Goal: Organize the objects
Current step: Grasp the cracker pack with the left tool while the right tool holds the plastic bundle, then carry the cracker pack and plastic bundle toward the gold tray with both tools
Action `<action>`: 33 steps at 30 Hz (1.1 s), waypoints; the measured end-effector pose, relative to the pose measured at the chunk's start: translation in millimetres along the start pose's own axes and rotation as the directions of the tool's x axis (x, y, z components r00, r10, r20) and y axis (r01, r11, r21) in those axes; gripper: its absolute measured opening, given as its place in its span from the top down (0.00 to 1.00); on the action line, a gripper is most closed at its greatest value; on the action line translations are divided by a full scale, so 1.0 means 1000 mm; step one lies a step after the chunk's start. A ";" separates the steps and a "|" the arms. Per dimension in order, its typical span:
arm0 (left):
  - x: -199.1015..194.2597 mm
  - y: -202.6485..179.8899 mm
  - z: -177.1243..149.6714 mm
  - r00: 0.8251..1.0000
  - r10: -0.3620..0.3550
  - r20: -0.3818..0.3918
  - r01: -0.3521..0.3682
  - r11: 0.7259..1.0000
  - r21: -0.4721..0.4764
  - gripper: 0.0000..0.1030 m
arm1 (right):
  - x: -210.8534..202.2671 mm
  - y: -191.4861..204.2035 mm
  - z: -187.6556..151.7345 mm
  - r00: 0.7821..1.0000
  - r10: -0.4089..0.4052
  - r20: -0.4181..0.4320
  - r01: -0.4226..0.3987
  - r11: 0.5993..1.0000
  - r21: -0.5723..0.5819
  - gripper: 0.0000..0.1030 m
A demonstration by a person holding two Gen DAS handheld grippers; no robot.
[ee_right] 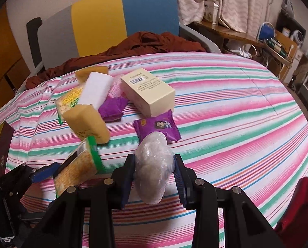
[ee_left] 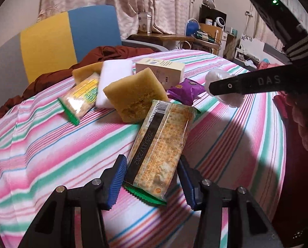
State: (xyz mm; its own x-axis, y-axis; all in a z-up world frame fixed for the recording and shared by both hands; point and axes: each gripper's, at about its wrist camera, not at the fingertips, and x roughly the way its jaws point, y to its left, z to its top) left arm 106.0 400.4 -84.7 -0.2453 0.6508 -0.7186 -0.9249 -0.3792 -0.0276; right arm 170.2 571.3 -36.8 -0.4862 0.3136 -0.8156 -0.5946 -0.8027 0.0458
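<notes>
A cracker packet (ee_left: 158, 144) with a green end seam sits between the blue pads of my left gripper (ee_left: 151, 165), which press on its two long sides. Its far end leans on a yellow sponge (ee_left: 133, 99). In the right wrist view the same packet (ee_right: 77, 169) is tilted up off the striped sheet at the lower left. My right gripper (ee_right: 154, 161) is shut on a pale lump wrapped in clear plastic (ee_right: 154, 165). From the left wrist view that lump (ee_left: 222, 82) hangs at the right, behind a black finger (ee_left: 247, 84).
On the striped bed sheet (ee_left: 50, 144) lie a second cracker packet (ee_left: 81, 99), a white foam block (ee_left: 114, 78), another sponge (ee_left: 85, 71), a cream box (ee_right: 147, 93) and two purple snack packets (ee_right: 156, 128) (ee_right: 112, 109). Brown cloth (ee_right: 145, 45) and a chair (ee_right: 112, 20) stand behind.
</notes>
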 end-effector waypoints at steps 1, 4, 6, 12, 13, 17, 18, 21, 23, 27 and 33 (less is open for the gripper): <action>-0.001 0.002 -0.001 1.000 0.001 0.003 -0.001 1.000 -0.006 0.51 | 0.000 0.002 0.000 1.000 0.000 0.004 0.000 1.000 -0.010 0.64; -0.013 0.008 -0.012 1.000 0.006 0.020 -0.005 0.999 -0.039 0.51 | -0.001 0.008 -0.001 1.000 -0.003 0.015 0.003 0.999 -0.034 0.64; -0.019 0.013 -0.018 0.999 0.008 0.032 -0.006 0.998 -0.064 0.52 | -0.003 0.014 -0.001 0.999 -0.005 0.032 0.007 0.998 -0.062 0.64; -0.044 0.022 -0.038 0.998 0.020 0.055 -0.014 0.993 -0.118 0.53 | -0.014 0.033 -0.001 0.994 -0.009 0.107 0.025 0.988 -0.149 0.64; -0.048 0.025 -0.040 0.998 0.017 0.058 -0.009 0.991 -0.133 0.54 | -0.016 0.036 -0.001 0.993 -0.007 0.117 0.025 0.987 -0.159 0.64; -0.068 0.036 -0.048 0.997 0.022 0.078 -0.007 0.983 -0.185 0.61 | -0.022 0.043 -0.002 0.989 0.000 0.150 0.029 0.981 -0.191 0.64; -0.072 0.037 -0.049 0.996 0.022 0.083 -0.005 0.981 -0.196 0.61 | -0.023 0.045 -0.002 0.988 0.002 0.157 0.030 0.980 -0.197 0.64; -0.084 0.043 -0.055 0.995 0.023 0.100 0.000 0.974 -0.228 0.61 | -0.025 0.048 -0.002 0.986 0.007 0.169 0.029 0.978 -0.208 0.64; -0.089 0.046 -0.058 0.995 0.023 0.101 0.001 0.972 -0.233 0.61 | -0.027 0.051 -0.003 0.983 0.003 0.181 0.038 0.975 -0.220 0.64; -0.093 0.046 -0.060 0.994 0.009 0.110 0.017 0.972 -0.232 0.62 | -0.031 0.058 -0.005 0.979 -0.004 0.204 0.055 0.968 -0.245 0.64; -0.110 0.045 -0.058 0.988 0.001 0.154 0.036 0.970 -0.239 0.62 | -0.038 0.067 -0.007 0.969 0.010 0.246 0.062 0.957 -0.283 0.64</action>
State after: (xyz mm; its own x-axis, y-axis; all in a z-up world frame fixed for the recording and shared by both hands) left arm 108.5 273.6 -47.6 -0.2881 0.7437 -0.6033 -0.8371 -0.5015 -0.2185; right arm 153.7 502.1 -6.6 -0.6346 0.4209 -0.6482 -0.4180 -0.8924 -0.1702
